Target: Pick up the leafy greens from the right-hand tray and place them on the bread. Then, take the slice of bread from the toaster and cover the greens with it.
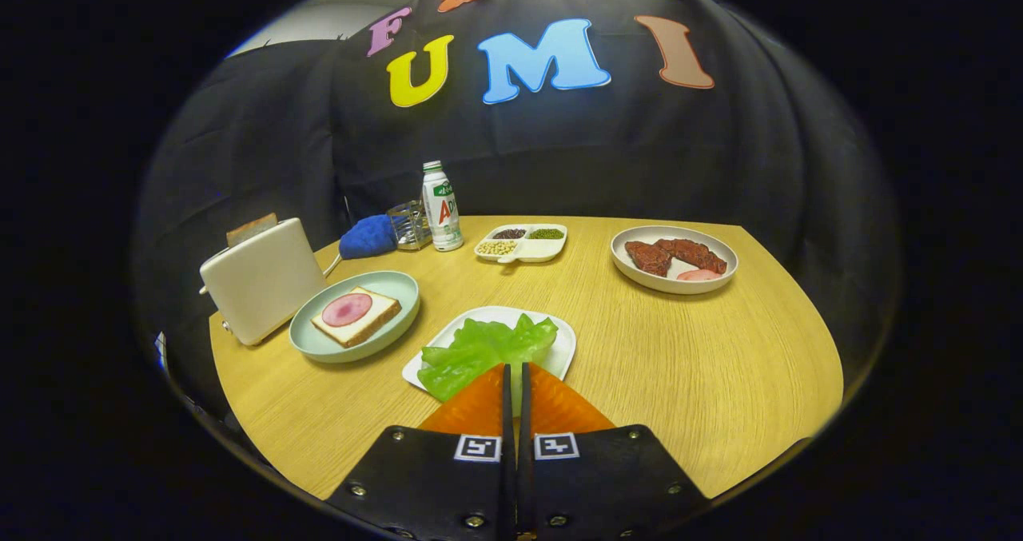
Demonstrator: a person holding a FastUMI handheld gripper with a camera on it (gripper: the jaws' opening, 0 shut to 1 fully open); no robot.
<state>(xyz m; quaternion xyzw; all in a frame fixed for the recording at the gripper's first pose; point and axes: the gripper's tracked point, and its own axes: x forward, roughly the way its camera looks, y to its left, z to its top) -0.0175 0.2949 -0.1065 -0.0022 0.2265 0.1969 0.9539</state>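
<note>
Pinching the greens (479, 349) on their tray (564, 348), fingers (515, 367) nearly together; next lift to bread (356, 316).

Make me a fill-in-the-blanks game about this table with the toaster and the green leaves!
1. The leafy greens lie on a white ____, just ahead of the hand-held gripper, whose fingers are nearly together.
2. On the light green plate, the bread has a round pink slice of ____ on top.
3. Another slice of bread sticks up out of the ____.
4. The bottle stands ____.

Missing words: tray; ham; toaster; upright
</note>
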